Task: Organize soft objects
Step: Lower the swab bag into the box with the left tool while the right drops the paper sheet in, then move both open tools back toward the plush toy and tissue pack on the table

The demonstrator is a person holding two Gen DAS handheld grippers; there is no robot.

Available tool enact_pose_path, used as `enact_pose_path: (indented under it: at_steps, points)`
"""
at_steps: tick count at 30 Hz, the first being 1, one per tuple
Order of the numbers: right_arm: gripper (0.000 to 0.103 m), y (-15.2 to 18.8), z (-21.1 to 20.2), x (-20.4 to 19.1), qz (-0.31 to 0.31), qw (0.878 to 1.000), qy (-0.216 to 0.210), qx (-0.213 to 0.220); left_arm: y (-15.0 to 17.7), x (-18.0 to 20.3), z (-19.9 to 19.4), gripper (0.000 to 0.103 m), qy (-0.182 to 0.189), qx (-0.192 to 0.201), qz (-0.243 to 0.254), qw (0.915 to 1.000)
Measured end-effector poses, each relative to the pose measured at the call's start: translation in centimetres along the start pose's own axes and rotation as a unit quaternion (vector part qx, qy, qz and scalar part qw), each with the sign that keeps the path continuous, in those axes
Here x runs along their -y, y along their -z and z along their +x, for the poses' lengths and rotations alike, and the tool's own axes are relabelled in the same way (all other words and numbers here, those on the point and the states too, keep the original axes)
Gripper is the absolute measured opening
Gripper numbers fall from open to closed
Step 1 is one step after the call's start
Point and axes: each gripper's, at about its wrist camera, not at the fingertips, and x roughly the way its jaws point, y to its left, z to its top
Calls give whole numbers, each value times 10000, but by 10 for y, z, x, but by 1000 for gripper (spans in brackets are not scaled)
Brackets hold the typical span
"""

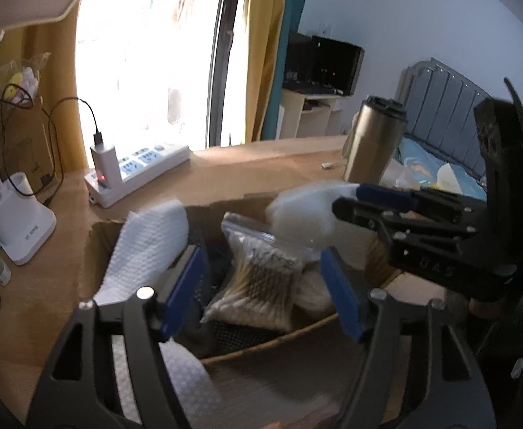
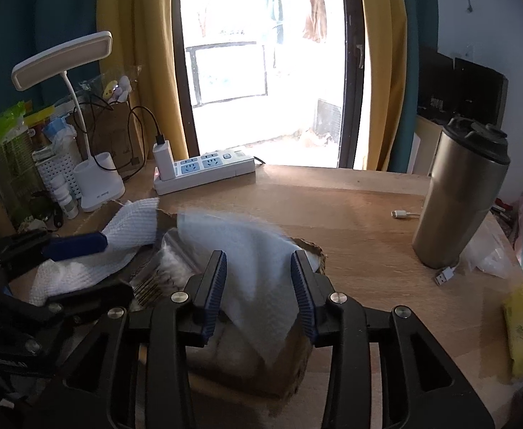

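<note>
The right gripper [image 2: 257, 291] hangs over the cardboard box [image 2: 290, 368], jaws parted around a blurred white tissue sheet [image 2: 257, 250]; whether the pads actually pinch it cannot be told. The left gripper [image 1: 261, 293] is spread open above the same box, holding nothing. Below it lies a zip bag of cotton swabs [image 1: 257, 279], and a textured white paper towel [image 1: 147, 246] drapes over the box's left edge. A steel tumbler [image 2: 458, 200] and power strip [image 2: 204, 171] stand on the wooden desk [image 2: 350, 221].
</note>
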Motion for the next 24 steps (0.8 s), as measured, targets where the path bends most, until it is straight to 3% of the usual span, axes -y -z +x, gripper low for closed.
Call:
enact_pose_path:
  at_steps: [2, 3, 24]
  points:
    - [56, 1, -2, -1, -14, 10000, 12, -28, -1, 0, -5, 71, -21, 48, -4, 10000]
    - [58, 2, -2, -2, -36, 10000, 4, -81, -1, 0, -7, 71, -26, 65, -8, 10000]
    - [59, 13, -62, -32, -132, 9997, 120, 173, 15, 0, -76, 72, -141, 552, -114, 9983]
